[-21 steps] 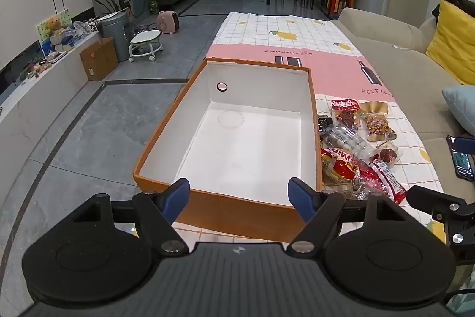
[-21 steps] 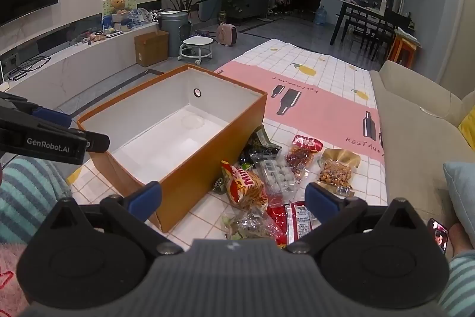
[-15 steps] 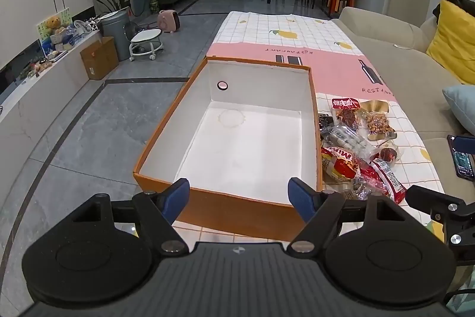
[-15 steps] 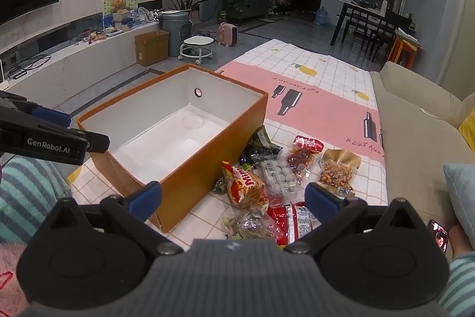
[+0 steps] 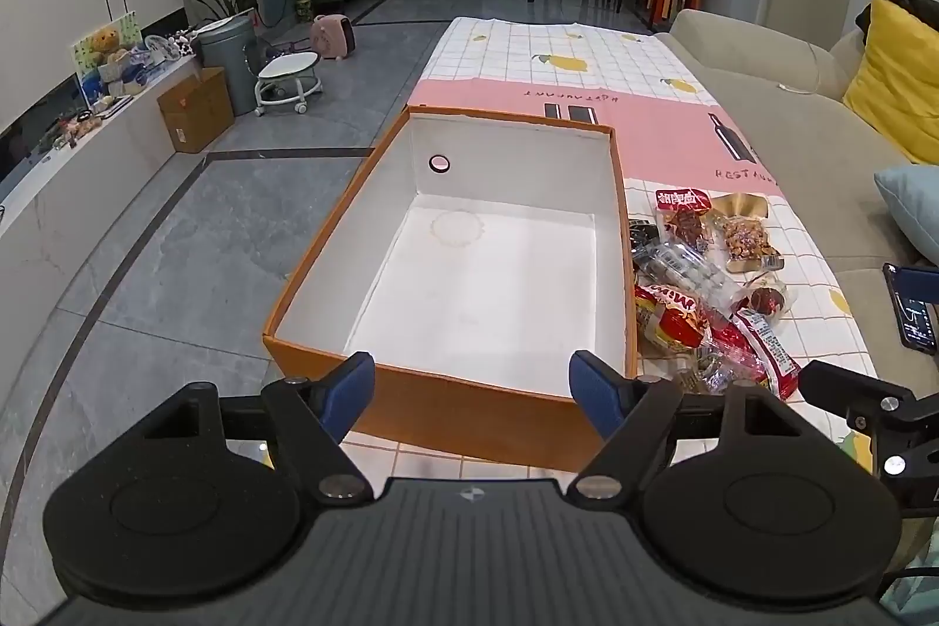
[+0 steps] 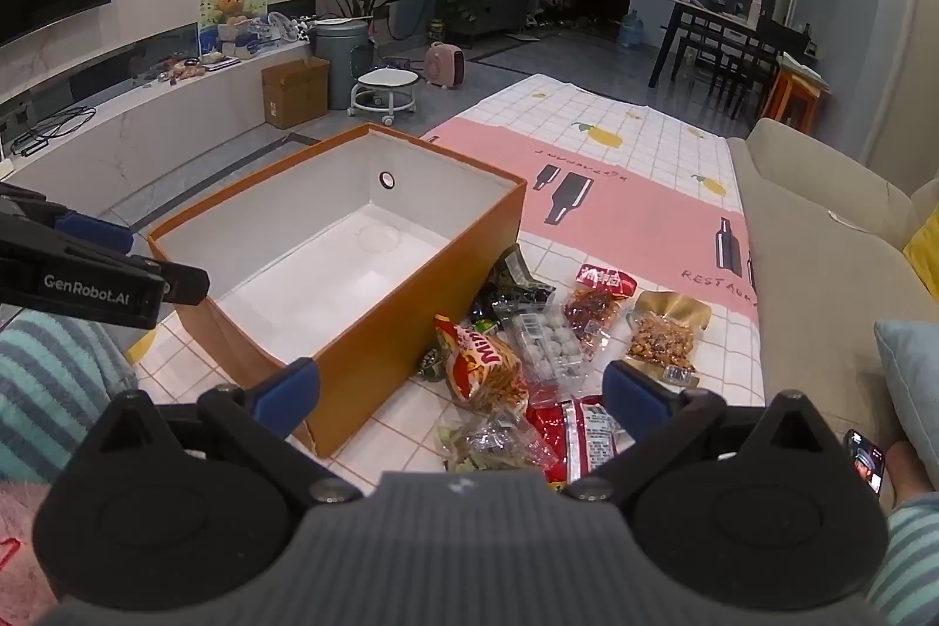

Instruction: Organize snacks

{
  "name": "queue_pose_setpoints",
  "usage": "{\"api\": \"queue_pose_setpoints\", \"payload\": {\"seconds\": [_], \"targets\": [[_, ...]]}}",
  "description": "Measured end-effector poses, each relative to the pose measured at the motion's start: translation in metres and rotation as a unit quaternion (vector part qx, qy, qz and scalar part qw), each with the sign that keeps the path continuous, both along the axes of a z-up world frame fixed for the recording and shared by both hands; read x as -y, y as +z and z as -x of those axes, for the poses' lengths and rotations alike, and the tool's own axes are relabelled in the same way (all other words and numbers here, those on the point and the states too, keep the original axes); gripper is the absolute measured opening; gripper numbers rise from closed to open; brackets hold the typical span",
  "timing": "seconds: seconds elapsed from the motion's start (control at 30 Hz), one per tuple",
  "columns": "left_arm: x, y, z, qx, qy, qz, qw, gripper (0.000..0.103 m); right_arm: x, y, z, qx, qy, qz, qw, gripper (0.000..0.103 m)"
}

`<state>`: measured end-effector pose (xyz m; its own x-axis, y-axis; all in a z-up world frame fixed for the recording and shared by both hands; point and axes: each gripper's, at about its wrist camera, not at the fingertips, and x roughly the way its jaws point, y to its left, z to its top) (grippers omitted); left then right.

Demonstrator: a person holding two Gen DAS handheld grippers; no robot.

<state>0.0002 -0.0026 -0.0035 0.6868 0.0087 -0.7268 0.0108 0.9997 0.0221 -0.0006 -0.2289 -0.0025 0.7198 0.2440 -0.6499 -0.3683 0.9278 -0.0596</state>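
Open orange cardboard box with white lining, nothing inside, on table with checked pink-and-white cloth. Heap of plastic-wrapped snack packets just right of box, touching its long wall. Right gripper nearer, jaws spread wide, gripping nothing, heap directly ahead. Left gripper jaws likewise apart, unladen, facing box short end. Red-yellow crisp bag closest, long axis roughly parallel to box wall.

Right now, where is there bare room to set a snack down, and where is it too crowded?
The orange box is bare inside, its white floor bounded by four walls. The pink tablecloth band beyond the box is also free. It is crowded to the right of the box, where the snack packets overlap in a pile.
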Motion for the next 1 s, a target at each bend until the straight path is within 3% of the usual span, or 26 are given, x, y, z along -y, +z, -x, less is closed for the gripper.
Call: {"api": "queue_pose_setpoints", "payload": {"seconds": [1.0], "targets": [[0.0023, -0.0028, 0.0017, -0.009, -0.004, -0.003, 0.9999, 0.088, -0.0046, 0.0002, -0.0021, -0.004, -0.013, 0.011, 1.000, 0.099]]}}
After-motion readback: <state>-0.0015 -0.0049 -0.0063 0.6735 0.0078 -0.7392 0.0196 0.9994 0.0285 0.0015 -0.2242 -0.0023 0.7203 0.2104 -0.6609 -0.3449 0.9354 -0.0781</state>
